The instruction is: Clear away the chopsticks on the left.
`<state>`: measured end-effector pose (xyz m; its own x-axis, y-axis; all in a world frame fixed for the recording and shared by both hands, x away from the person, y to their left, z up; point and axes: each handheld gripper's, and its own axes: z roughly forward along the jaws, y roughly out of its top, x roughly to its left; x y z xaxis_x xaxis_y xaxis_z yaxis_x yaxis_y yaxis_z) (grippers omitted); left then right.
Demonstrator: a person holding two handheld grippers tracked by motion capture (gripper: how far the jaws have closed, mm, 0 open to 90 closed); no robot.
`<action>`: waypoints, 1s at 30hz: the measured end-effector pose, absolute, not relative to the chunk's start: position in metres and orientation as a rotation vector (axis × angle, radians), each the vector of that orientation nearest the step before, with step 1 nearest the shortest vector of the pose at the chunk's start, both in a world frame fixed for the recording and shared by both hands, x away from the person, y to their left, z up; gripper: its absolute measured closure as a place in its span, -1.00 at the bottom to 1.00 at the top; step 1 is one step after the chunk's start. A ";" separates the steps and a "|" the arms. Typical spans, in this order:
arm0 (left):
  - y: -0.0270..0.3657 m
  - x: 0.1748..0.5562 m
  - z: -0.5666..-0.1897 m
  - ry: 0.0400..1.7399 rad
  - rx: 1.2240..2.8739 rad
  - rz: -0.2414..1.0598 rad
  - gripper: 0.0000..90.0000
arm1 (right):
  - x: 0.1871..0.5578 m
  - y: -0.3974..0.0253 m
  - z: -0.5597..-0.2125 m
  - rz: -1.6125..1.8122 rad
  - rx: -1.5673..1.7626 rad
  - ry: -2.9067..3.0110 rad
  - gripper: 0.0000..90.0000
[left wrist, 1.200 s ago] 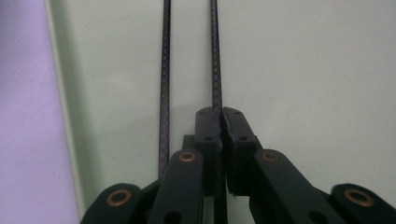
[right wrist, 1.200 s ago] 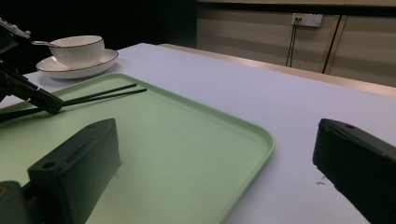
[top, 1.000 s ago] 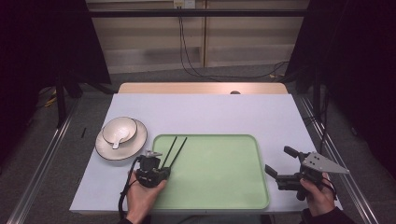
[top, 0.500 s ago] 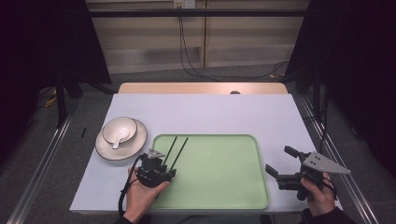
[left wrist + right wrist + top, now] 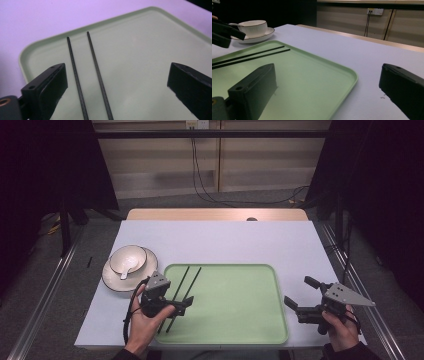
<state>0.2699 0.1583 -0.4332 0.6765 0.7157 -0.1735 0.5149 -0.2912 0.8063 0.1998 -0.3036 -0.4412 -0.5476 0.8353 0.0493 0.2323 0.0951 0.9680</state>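
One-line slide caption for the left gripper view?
Open left gripper poised over two thin black chopsticks lying on a pale green tray.

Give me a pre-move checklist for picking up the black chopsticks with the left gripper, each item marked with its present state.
1. Left gripper open: ok, its jaws stand wide apart in the left gripper view.
2. Two thin black chopsticks between those jaws: ok, though both run nearer one jaw.
3. Chopsticks lying flat on the pale green rectangular plastic tray: ok, side by side with a gap between them.
4. Jaws low enough to close on them: cannot tell.
5. Right gripper clear of the path: ok, open beside the tray's far edge.
6. White ceramic bowl on its saucer out of the way: ok, beside the tray on the table.
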 end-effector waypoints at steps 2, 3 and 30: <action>0.166 0.269 -0.427 0.937 1.940 0.282 -0.91 | 0.200 -0.304 -0.441 1.476 1.049 1.844 -0.98; 0.170 0.268 -0.425 0.934 1.940 0.302 -0.91 | 0.200 -0.304 -0.441 1.474 1.050 1.843 -0.98; 0.270 0.208 -0.420 1.050 1.713 0.575 -0.94 | 0.199 -0.304 -0.441 1.476 1.061 1.844 -0.98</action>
<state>0.2078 0.2699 -0.4196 0.5088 0.8552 -0.0988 0.3770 -0.1182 0.9186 0.1990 -0.3043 -0.4410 -0.5403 0.8394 0.0587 0.2414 0.0878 0.9665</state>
